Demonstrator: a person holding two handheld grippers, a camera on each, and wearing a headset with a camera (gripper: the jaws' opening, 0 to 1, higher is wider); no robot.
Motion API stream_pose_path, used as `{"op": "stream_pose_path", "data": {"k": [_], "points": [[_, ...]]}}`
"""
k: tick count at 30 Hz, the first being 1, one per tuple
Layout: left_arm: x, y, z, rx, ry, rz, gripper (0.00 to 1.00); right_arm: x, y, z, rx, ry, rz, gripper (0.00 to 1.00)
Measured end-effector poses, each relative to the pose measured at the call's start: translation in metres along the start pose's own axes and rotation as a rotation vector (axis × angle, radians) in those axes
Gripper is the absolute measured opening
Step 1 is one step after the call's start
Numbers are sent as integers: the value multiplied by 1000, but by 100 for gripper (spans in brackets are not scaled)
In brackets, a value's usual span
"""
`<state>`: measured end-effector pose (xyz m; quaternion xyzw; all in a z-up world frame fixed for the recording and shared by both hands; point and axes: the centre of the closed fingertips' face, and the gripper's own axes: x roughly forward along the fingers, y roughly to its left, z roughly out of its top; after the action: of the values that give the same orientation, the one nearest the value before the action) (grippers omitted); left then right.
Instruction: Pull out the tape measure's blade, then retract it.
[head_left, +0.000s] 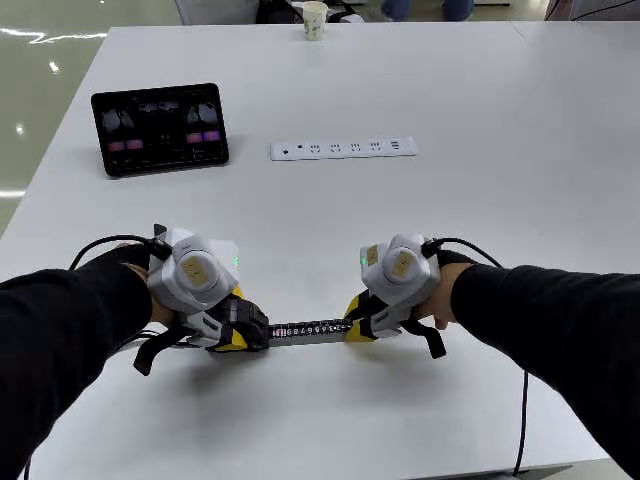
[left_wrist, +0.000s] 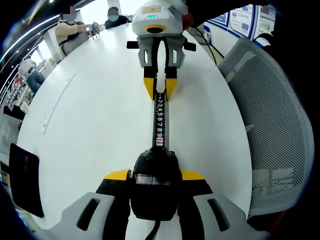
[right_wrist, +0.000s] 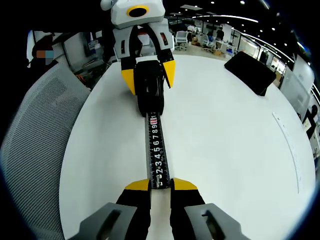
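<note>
A black tape measure case (head_left: 246, 325) (left_wrist: 156, 182) (right_wrist: 149, 92) sits low over the white table, with my left gripper (head_left: 232, 330) (left_wrist: 156, 175) shut on it. Its blade (head_left: 308, 330) (left_wrist: 159, 120) (right_wrist: 156, 152) runs out a short way, numbers up to about ten showing. My right gripper (head_left: 358, 328) (right_wrist: 160, 186) is shut on the blade's end, and it appears head-on in the left gripper view (left_wrist: 160, 90). The two grippers face each other close to the table's near edge.
A dark tablet (head_left: 160, 128) stands at the left, a white power strip (head_left: 343, 149) lies mid-table, and a paper cup (head_left: 314, 20) is at the far edge. A mesh office chair (left_wrist: 270, 125) stands beside the table. People sit at the table's far end (left_wrist: 75, 27).
</note>
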<state>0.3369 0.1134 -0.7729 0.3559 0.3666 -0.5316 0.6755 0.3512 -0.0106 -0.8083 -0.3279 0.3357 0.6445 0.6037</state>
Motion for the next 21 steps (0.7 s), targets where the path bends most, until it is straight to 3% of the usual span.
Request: {"op": "stream_pose_path", "data": {"k": [21], "points": [[1, 0, -1, 5, 6, -4, 30, -6, -2, -13, 5, 12, -6, 11]]}}
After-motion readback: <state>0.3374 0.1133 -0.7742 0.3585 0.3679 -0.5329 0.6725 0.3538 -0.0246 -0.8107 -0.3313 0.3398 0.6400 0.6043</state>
